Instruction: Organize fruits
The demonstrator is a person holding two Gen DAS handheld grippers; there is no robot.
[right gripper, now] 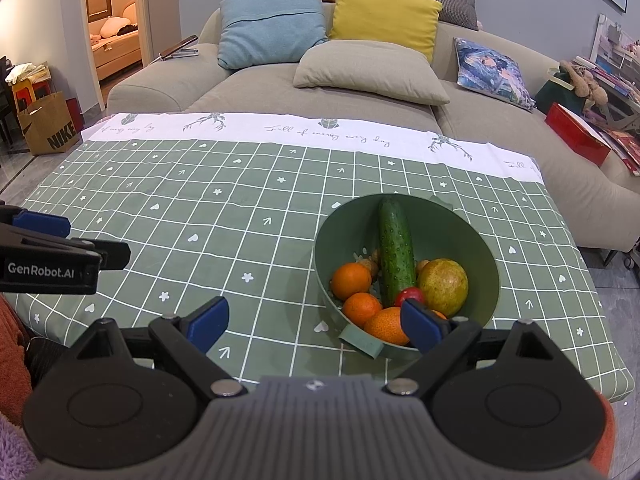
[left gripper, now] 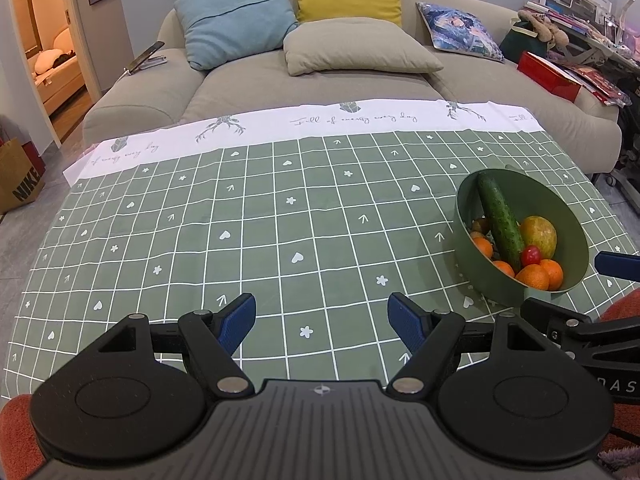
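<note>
Left gripper (left gripper: 321,322): black frame with blue-padded fingers, spread wide with nothing between them, hovering over bare tablecloth.
Right gripper (right gripper: 315,322): same black-and-blue build, fingers wide apart and empty; its right fingertip overlaps the near rim of the bowl in the right wrist view, though I cannot tell if it touches.
Tablecloth (left gripper: 248,220): green fabric with a white grid, small hearts, flowers and arrows, and a white printed border at the far edge.
Bowl (right gripper: 440,216): round, deep, sage-green plastic, standing on the right part of the cloth.
Bowl contents: a long dark green cucumber (right gripper: 396,256) leaning on the far wall, several oranges (right gripper: 351,281) at the near side, a small red tomato (right gripper: 409,294), a yellow-green round fruit (right gripper: 443,282) to the right; some small brownish pieces lie underneath, too hidden to identify.
Beyond the table: beige sofa (left gripper: 256,80) with blue, yellow and beige cushions.
</note>
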